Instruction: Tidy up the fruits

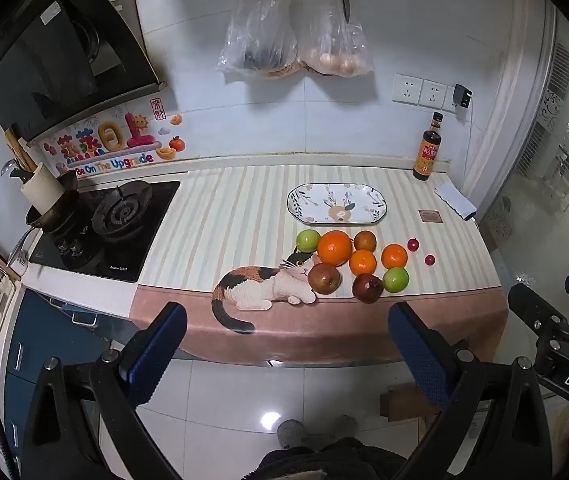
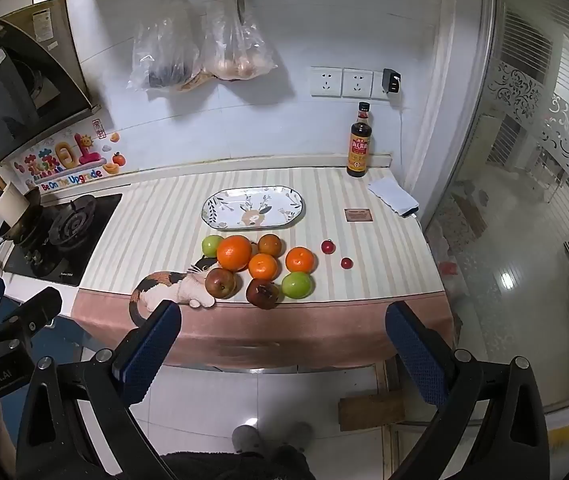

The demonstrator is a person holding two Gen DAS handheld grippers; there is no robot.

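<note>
Fruit (image 1: 334,248) well beyond both grippers' spread fingers (image 1: 156,344).

The surface cloth (image 2: 156,232) is cream with pale stripes, a pink near band and a calico cat print (image 2: 172,292). The plate (image 2: 212,210) is white with leaves and a deer. Fruits: oranges (image 2: 234,253), green apples (image 2: 296,285), dark red apples (image 2: 220,283).

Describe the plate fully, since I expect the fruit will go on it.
The plate is a long oval dish, glossy like ceramic, white with a dark rim, leaf sprigs and a tan deer printed in the middle. It lies flat and empty on the striped cloth, toward the wall, just behind the fruit cluster. The big orange lies close to its near edge; contact is unclear. Nothing else touches it.
</note>
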